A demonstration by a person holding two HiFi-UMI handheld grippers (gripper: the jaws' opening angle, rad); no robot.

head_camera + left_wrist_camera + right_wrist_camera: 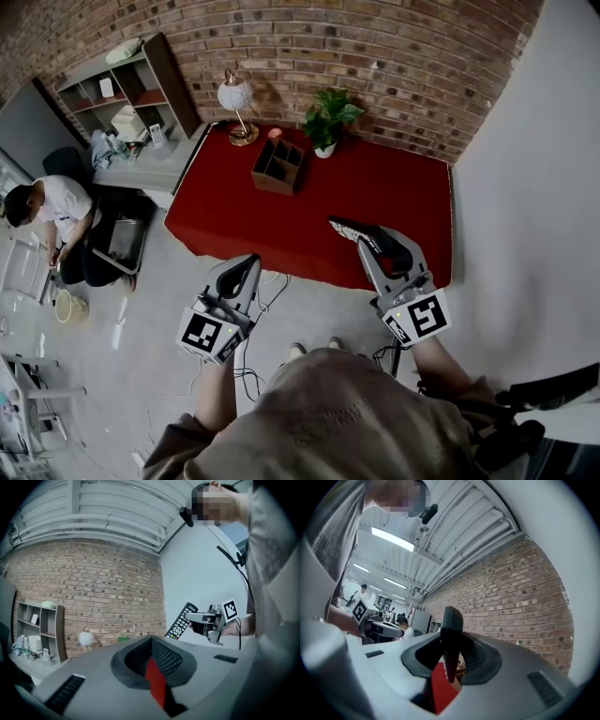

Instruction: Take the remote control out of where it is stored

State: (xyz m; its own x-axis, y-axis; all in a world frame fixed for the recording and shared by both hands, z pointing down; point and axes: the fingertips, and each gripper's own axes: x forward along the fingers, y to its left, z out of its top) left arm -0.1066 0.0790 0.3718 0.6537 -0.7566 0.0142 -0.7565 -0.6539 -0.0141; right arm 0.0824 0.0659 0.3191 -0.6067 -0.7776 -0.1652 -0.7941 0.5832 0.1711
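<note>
My right gripper (380, 248) is shut on a black remote control (361, 234) and holds it above the near right part of the red table (234, 225). In the right gripper view the remote (451, 637) stands edge-on between the jaws (450, 656). The left gripper view shows the remote's (181, 620) buttons and the right gripper (206, 620) off to the right. A dark wooden organiser box (277, 167) sits at the back of the table. My left gripper (246, 269) hangs over the floor in front of the table, jaws together, with nothing in them (152, 656).
A lamp (234, 98) and a potted plant (328, 117) stand at the back of the table by the brick wall. A person (56, 220) sits at the far left near a grey shelf (122, 89). Cables (253, 375) lie on the floor by my feet.
</note>
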